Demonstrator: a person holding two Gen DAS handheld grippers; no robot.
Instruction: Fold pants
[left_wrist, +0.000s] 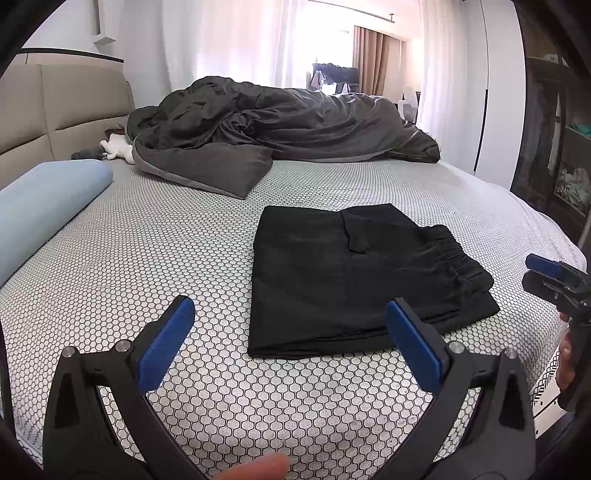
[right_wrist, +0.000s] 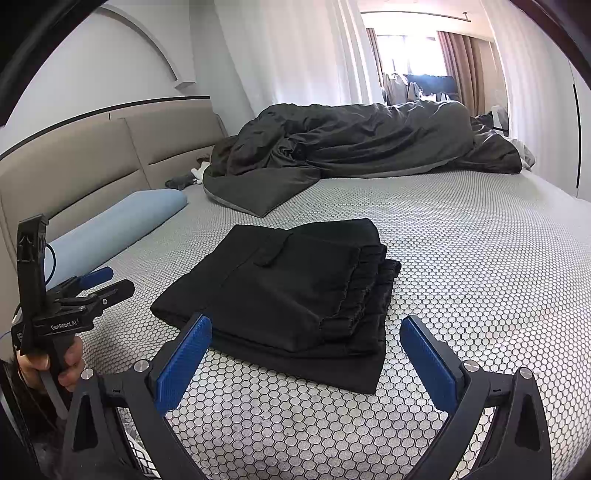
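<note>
Your left gripper (left_wrist: 290, 347) and right gripper (right_wrist: 306, 363) both gape wide, empty. Just ahead, the black pants (left_wrist: 354, 280) lie folded on the bed (left_wrist: 147, 251). Soft, light, floppy; pinch stacked edges. Beyond, the duvet (left_wrist: 280, 129).

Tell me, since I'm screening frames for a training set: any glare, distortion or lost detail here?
Left wrist view: the window is blown out white, fisheye bends the bed edges, and the black pants lose fold detail. Right wrist view: the same window glare, dark vignette corners, pants waistband ridges still readable; both grippers, left and right, look sharp.
</note>
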